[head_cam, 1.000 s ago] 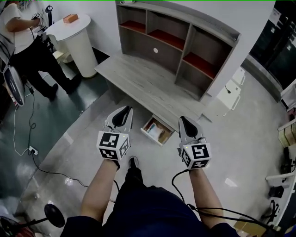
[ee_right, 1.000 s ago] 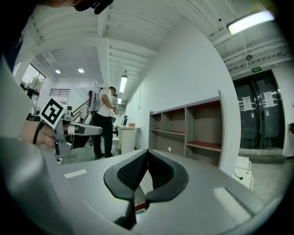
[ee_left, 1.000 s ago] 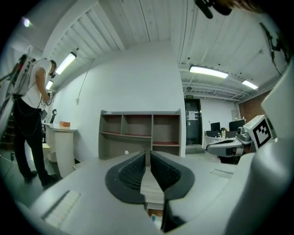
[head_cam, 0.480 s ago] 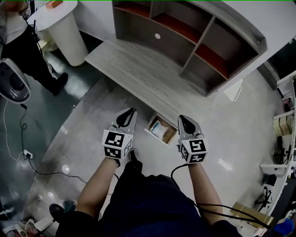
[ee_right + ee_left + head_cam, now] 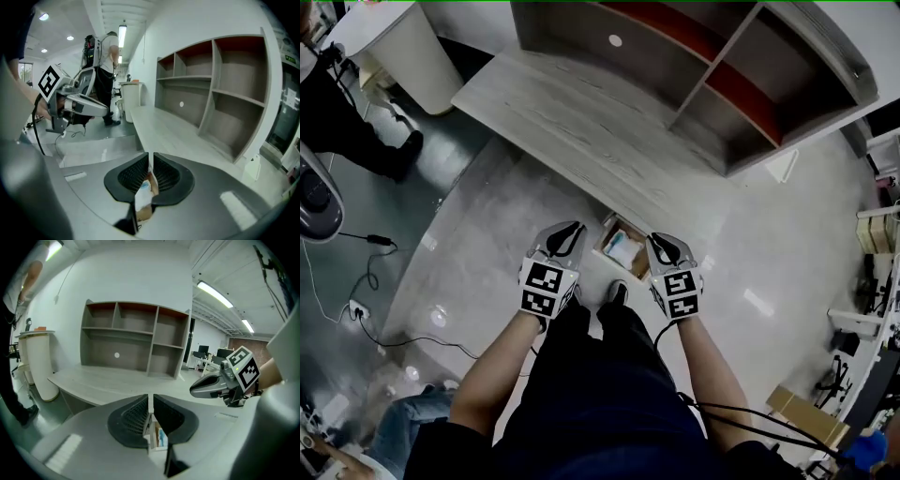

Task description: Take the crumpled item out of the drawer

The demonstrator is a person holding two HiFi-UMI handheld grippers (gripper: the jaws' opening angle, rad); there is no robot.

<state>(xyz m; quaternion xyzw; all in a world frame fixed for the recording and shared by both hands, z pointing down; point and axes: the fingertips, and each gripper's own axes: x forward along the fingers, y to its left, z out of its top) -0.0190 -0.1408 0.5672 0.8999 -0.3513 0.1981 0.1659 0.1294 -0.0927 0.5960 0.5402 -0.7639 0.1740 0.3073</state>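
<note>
Under the grey desk (image 5: pixel 581 131) a small wooden drawer (image 5: pixel 606 243) stands pulled out, with a crumpled white-and-blue item (image 5: pixel 624 251) lying inside. My left gripper (image 5: pixel 575 228) hovers just left of the drawer, its jaws together and empty. To the drawer's right, the right gripper (image 5: pixel 659 240) has just been opening its jaws to a narrow slit, with nothing between them. In the right gripper view the crumpled item (image 5: pixel 142 191) shows through that slit, beyond the right gripper (image 5: pixel 150 154). The left gripper view shows the drawer (image 5: pixel 152 439) ahead of the left gripper (image 5: pixel 150 397).
A shelf unit (image 5: pixel 750 66) with open compartments stands on the desk. A white round pedestal (image 5: pixel 398 47) and a standing person (image 5: pixel 342 122) are at the upper left. Cables and a power strip (image 5: pixel 358 307) lie on the floor. My own shoe (image 5: pixel 617 292) is just before the drawer.
Both grippers have sunk toward the floor and tipped downward, closing in on either side of the drawer. The head view has shifted nearer the desk.
</note>
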